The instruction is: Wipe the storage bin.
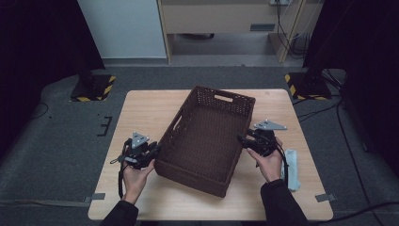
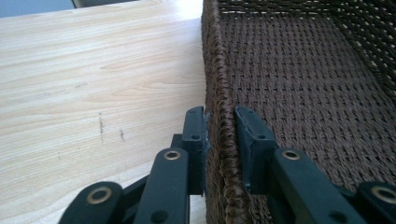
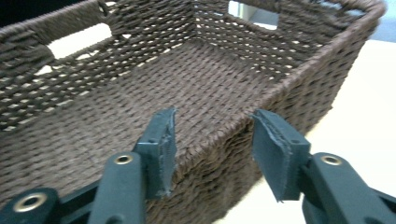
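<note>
Basket (image 1: 205,136) rim between both tongs.

dark brown woven basket (image 1: 205,136) at frame centre; pale wood-grain table (image 1: 141,110); black grippers; light blue cloth (image 1: 291,169) lower right; yellow-black striped bases (image 1: 94,88) at upper corners.

The basket (image 1: 207,139) is woven from dark brown twisted cord or fibre, rough and matt, with a coarse wound rim; light shows through gaps in the weave of its walls. The table (image 1: 141,110) has a pale wood-grain top, smooth with a low sheen, marked by a few small dark scuffs. The left gripper (image 2: 219,140) and right gripper (image 3: 212,140) have black matt plastic jaws with brass-coloured metal rivets; their pads look like rubbery sheet, frayed at the edges. A pale cloth (image 1: 291,167), soft and matt, lies on the table.
</note>
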The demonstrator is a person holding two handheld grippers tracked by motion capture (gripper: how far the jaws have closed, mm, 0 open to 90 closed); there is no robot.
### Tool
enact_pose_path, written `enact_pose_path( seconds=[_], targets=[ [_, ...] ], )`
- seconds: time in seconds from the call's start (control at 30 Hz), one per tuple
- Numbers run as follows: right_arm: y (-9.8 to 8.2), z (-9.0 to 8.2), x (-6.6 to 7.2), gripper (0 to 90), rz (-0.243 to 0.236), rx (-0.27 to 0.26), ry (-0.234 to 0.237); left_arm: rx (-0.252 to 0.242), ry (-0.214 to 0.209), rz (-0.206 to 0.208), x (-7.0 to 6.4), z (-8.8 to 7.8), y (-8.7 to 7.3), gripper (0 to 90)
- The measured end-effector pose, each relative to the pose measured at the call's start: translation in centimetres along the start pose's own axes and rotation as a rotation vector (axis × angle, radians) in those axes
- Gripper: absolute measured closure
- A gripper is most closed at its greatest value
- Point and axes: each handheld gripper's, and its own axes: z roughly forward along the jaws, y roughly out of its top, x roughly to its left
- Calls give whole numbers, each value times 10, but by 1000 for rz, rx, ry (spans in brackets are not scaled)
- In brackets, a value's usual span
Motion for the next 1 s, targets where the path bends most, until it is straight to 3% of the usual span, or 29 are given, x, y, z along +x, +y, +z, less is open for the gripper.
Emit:
enact_pose_path(
  seconds=[0.23,0.37,0.43,0.5,0.63,0.67,0.77,0.87,1.0],
  targets=[
    [-1,-4,5,550,5,16,10,-10,27,10,1,-2,0,632],
    [-3,-10,9,570,-6,17,4,-23,10,4,1,-11,-3,564],
    [-4,-12,12,568,-15,19,-6,-14,3,4,1,-13,-5,580],
    [-5,-15,15,566,-17,25,-16,-1,14,2,2,-11,-7,646],
    [-2,-19,18,558,-36,49,-16,7,-4,-15,7,-5,-7,736],
    [-1,-19,17,523,-46,40,-19,6,-1,-17,7,-4,-6,747],
    [1,-17,13,481,-50,9,-47,5,18,-21,9,0,-4,738],
    [0,-10,7,450,-40,14,-67,4,31,-22,12,4,-2,709],
    [-2,-8,2,466,-4,6,-34,-3,32,-22,13,0,-2,663]
  ],
)
